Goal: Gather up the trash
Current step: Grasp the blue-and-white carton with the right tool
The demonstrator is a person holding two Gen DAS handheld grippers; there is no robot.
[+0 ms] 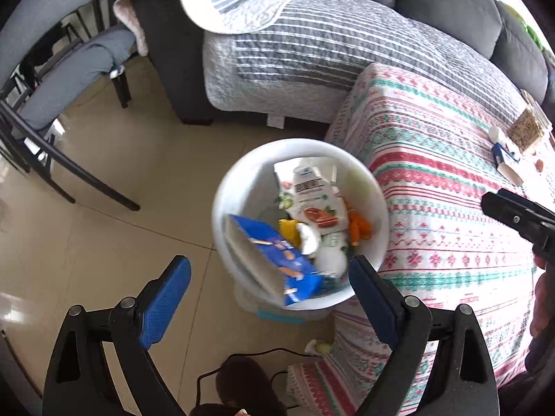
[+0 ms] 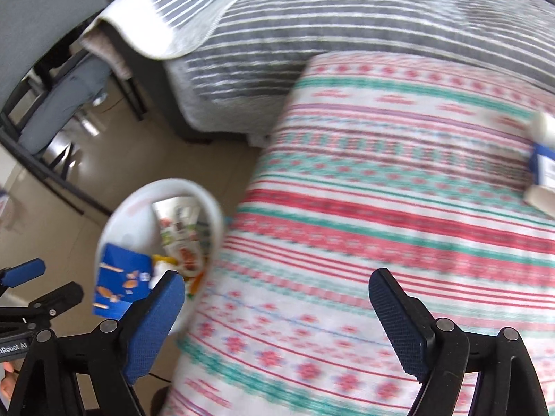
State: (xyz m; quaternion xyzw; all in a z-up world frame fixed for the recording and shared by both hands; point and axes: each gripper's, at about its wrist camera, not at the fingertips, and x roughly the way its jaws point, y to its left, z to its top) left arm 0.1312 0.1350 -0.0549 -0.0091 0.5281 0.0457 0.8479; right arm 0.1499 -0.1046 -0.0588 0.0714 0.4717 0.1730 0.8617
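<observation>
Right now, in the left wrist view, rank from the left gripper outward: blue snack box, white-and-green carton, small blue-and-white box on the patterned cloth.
1. Blue snack box, at the white bin's near rim, between the left gripper's open fingers.
2. White-and-green carton, deeper inside the bin.
3. Small blue-and-white box, far right on the patterned cloth.

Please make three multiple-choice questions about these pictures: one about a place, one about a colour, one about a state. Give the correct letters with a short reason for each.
1. Where does the white bin stand?
A. on the sofa
B. on the floor beside the cloth-covered table
C. on the chair

2. What colour is the box that leans at the front of the bin?
A. blue
B. green
C. black

3. In what state is the left gripper?
A. shut on a box
B. shut on nothing
C. open and empty

Answers:
1 B, its rim sits next to the patterned tablecloth, over the tiled floor.
2 A, its printed face is blue.
3 C, its blue pads stand far apart with nothing between them.
</observation>
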